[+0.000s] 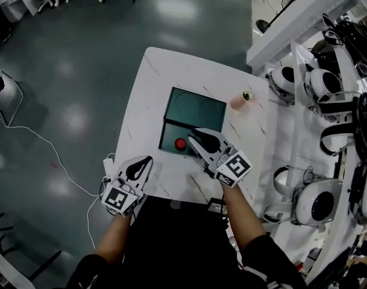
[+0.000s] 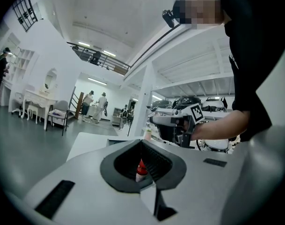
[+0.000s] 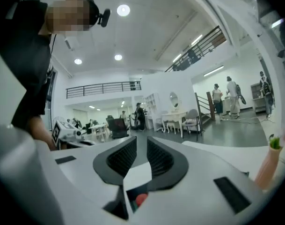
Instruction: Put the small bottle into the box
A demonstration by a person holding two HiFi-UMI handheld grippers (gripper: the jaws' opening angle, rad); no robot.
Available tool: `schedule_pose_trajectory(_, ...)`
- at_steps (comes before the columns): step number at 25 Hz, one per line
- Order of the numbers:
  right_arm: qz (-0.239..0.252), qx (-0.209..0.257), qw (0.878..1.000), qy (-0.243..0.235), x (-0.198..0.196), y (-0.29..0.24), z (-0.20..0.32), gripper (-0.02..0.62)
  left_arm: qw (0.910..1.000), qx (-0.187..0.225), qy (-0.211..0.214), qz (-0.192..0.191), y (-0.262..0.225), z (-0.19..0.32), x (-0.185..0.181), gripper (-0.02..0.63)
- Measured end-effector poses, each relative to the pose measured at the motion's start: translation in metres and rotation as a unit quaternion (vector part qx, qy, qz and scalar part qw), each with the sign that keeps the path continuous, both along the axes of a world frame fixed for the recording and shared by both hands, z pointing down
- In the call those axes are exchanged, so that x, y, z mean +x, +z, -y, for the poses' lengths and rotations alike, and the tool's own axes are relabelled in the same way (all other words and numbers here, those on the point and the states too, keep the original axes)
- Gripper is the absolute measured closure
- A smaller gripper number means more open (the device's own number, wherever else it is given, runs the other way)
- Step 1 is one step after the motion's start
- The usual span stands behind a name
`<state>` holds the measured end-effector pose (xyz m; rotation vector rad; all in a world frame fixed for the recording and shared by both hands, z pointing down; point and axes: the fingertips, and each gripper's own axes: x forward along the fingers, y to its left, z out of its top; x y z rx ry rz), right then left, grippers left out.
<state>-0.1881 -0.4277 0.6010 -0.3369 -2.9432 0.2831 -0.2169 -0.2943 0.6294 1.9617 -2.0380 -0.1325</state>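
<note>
A dark green box (image 1: 169, 131) stands open in the middle of the white table (image 1: 141, 95), its lid (image 1: 195, 108) tipped back. The small bottle with a red cap (image 1: 180, 144) rests inside the box's lower part; it also shows under my right jaws (image 3: 141, 199) and beyond my left jaws (image 2: 141, 168). My right gripper (image 1: 194, 138) hovers just right of the bottle, jaws a narrow gap apart with nothing between them. My left gripper (image 1: 148, 160) is near the table's front left, tips together, holding nothing.
A pink bottle with a green top (image 1: 242, 99) lies on the table behind and right of the box. Robot heads and gear (image 1: 319, 83) crowd the bench on the right. A white cable (image 1: 44, 146) trails over the floor on the left.
</note>
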Motion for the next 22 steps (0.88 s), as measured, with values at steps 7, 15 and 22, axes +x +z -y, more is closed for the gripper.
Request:
schedule_pose_trajectory(7, 0.11, 0.005, 0.991, 0.078, 0.034, -0.106, 0.03, 0.557, 0.9987, 0.037, 0.009, 0.033, -0.038, 0.018, -0.012, 0.589)
schedule_pose_trajectory(15, 0.167, 0.051, 0.965, 0.196, 0.141, -0.166, 0.04, 0.561, 0.9947, 0.071, 0.013, 0.073, -0.083, 0.022, 0.027, 0.589)
schedule_pose_trajectory(22, 0.169, 0.06, 0.955, 0.237, 0.239, -0.163, 0.008, 0.561, 0.9915, 0.09, 0.017, 0.093, -0.109, -0.008, 0.087, 0.589)
